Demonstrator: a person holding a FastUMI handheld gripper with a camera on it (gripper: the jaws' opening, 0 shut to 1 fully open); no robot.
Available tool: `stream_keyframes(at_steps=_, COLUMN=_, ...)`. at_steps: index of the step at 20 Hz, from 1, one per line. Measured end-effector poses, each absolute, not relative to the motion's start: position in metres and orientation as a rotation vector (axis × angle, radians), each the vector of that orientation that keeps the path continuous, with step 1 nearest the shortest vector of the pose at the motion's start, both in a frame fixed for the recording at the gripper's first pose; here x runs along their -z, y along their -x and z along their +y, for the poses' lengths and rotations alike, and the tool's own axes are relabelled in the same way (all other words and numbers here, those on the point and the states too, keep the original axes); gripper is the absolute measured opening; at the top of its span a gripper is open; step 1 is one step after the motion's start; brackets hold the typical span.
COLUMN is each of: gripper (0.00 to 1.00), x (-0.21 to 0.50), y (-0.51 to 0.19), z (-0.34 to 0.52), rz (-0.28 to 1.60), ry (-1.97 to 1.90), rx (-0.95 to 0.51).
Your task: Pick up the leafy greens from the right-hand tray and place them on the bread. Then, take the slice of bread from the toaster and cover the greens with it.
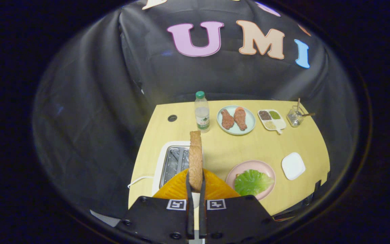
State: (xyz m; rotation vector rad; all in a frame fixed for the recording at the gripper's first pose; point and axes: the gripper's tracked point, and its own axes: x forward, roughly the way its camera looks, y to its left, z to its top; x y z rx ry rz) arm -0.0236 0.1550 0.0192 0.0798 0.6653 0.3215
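My gripper is shut on a slice of bread, held edge-on and upright between both fingers, high above the table. Just below and left of the slice stands the white toaster with its metal slots facing up. To the right of the fingers a pink plate holds the green leafy lettuce, which lies on top of a bread slice that barely peeks out at its left edge.
A small white square dish lies right of the pink plate. At the back stand a water bottle, a pale blue plate with two drumsticks, a divided seasoning tray and a glass jar with sticks. The toaster's cord trails left.
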Motion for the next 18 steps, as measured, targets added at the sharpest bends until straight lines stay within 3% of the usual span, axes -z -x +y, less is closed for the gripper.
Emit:
stream_keyframes(at_steps=8, gripper=0.08, x=-0.019, y=0.007, z=0.07, rz=0.626, ry=-0.099, rx=-0.303)
stream_keyframes(at_steps=18, gripper=0.08, x=0.077, y=-0.011, z=0.031, rz=0.697, ry=-0.334, rx=-0.404)
